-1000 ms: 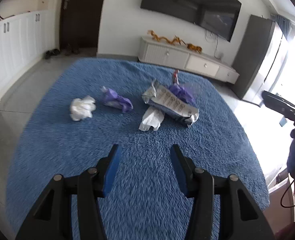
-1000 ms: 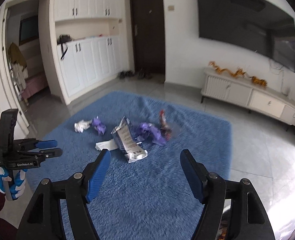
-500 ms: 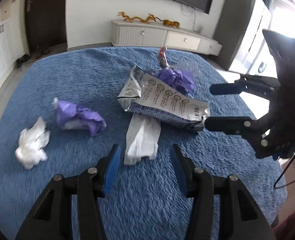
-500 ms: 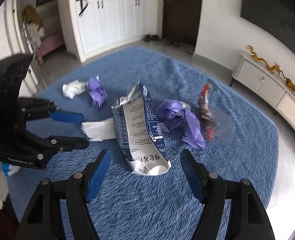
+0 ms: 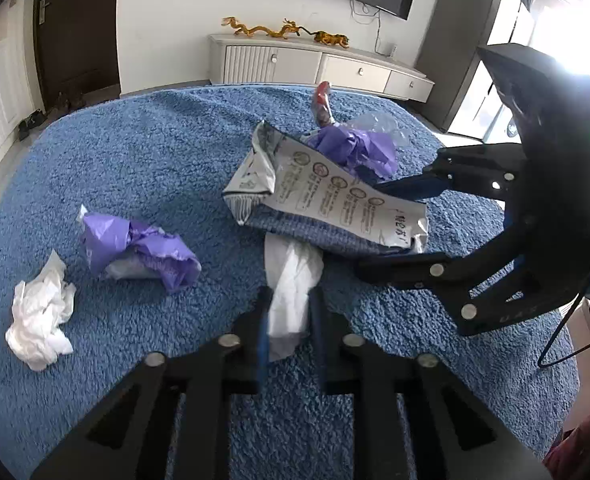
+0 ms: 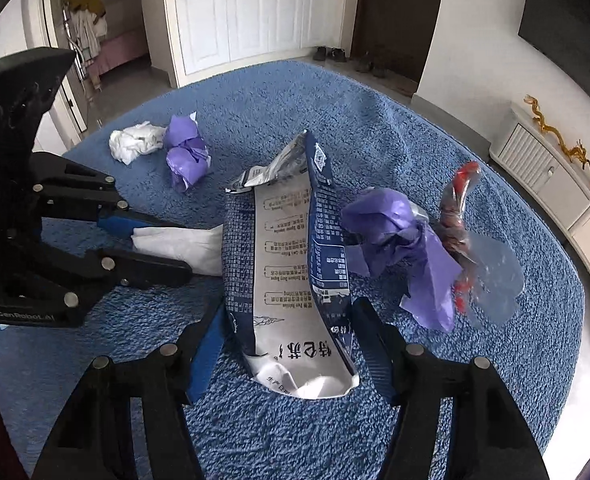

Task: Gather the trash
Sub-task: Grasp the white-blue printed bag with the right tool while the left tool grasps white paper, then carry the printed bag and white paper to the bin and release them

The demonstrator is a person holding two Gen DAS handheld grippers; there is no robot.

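Trash lies on a blue shaggy rug (image 5: 143, 168). My left gripper (image 5: 289, 312) has closed on a flat white tissue (image 5: 291, 284); the same grip shows in the right wrist view (image 6: 151, 248). My right gripper (image 6: 287, 332) is open, its jaws on either side of the blue-and-white printed bag (image 6: 291, 276), also seen in the left wrist view (image 5: 335, 200). A crumpled purple wrapper (image 6: 399, 244) and a red-and-clear wrapper (image 6: 463, 216) lie to the bag's right.
A second purple wad (image 5: 139, 252) and a crumpled white tissue (image 5: 41, 316) lie on the rug to the left. A white TV cabinet (image 5: 315, 66) stands beyond the rug. White cupboards (image 6: 251, 12) and a dark door (image 6: 391, 12) line the far side.
Both grippers came down and forward to the trash. My left jaws narrowed from wide open onto the flat white tissue. My right jaws now straddle the printed bag.
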